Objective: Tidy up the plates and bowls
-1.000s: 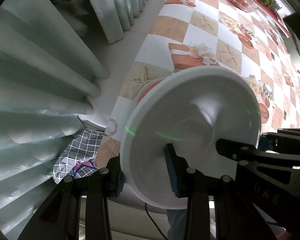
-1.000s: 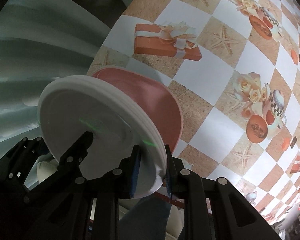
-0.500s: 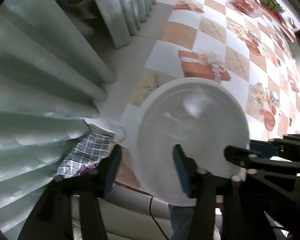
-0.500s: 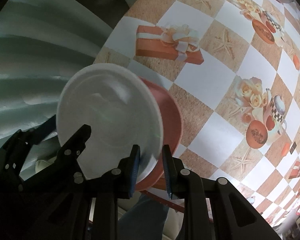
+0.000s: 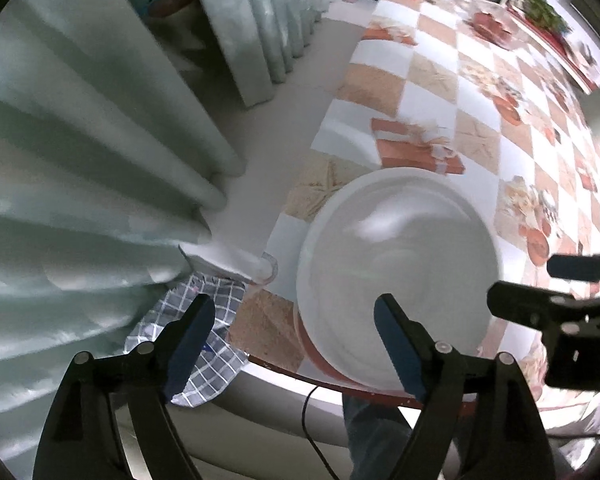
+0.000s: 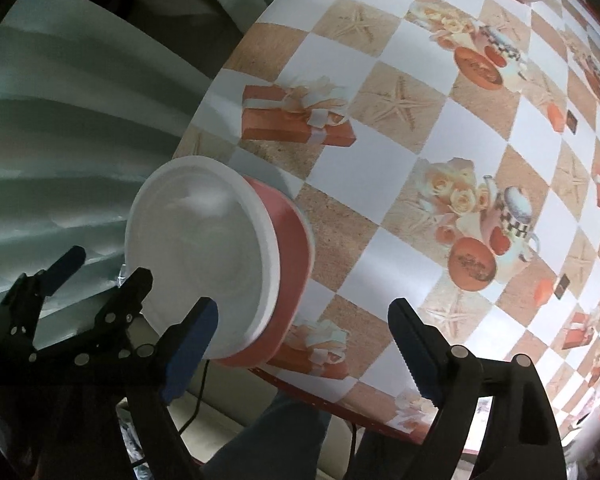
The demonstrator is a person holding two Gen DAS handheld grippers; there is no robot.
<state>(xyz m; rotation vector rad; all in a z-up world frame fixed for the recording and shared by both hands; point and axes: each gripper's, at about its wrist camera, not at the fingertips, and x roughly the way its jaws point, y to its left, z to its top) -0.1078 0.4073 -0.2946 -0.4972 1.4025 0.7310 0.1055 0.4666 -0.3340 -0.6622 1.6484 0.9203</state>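
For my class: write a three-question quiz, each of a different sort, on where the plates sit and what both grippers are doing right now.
1. True or false: the left hand-held gripper is clamped on the round white plastic plate.
2. Multiple choice: the white plate rests on A) a salmon-pink plate, B) a checked cloth, C) the bare checkered tablecloth.
3. Fill in: the right hand-held gripper has its jaws ____.

Key: 1 false, its jaws are spread and the plate lies free; 2 A; 3 open.
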